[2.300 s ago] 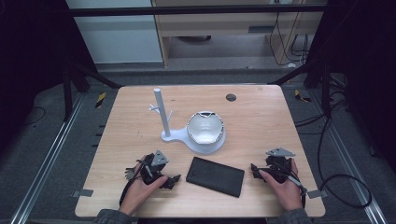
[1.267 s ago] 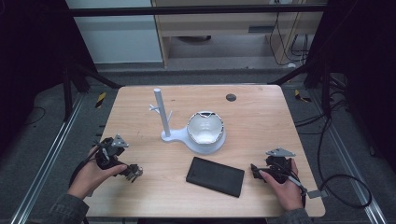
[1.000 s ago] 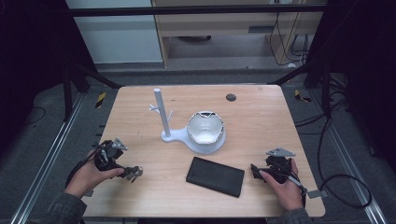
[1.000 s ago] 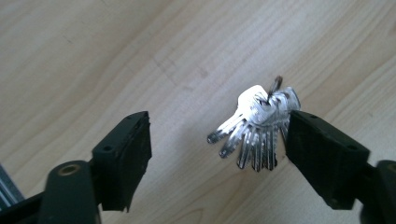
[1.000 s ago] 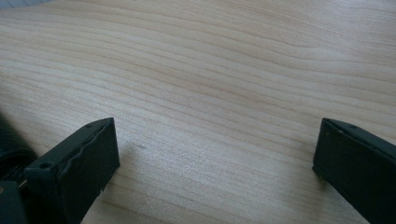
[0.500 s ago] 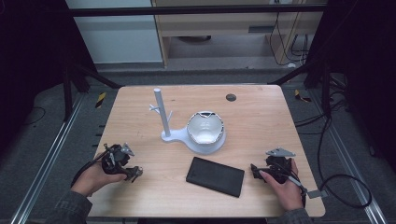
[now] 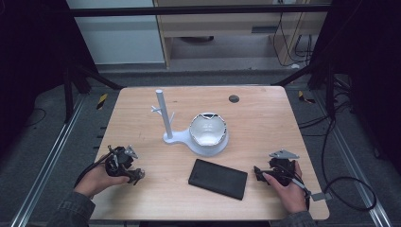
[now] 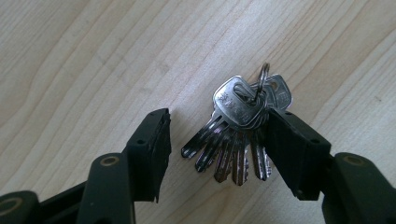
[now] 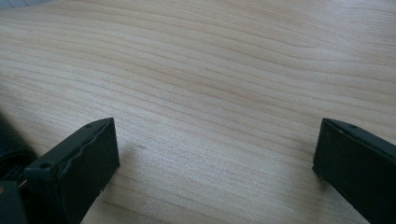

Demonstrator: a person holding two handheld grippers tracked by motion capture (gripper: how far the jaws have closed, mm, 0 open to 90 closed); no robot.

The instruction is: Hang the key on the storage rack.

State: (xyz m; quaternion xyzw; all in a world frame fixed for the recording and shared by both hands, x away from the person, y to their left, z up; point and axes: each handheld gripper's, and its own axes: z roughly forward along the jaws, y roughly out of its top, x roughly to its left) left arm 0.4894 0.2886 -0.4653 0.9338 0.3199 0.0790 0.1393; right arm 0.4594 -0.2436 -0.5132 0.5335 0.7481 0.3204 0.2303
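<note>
A bunch of silver keys (image 8: 238, 112) on a ring lies flat on the wooden table (image 7: 265, 127), near its front left (image 7: 138, 176). My left gripper (image 8: 218, 135) is open around the keys; its right jaw rests against the bunch and its left jaw stands apart. A hand holds that left gripper (image 7: 132, 173) in the high view. At the front right, my right gripper (image 7: 258, 173) is open, pointing left. Its jaws (image 9: 217, 140) stand wide over bare wood with nothing between them.
A white stand with an upright pole (image 7: 161, 113) and a round dish (image 7: 208, 133) sits mid-table. A flat black case (image 7: 217, 178) lies between the two grippers. A small dark disc (image 7: 233, 99) is near the far edge.
The left gripper went from beside the black case to the table's left side, then edged slightly right and toward the front edge. The right gripper has stayed put.
</note>
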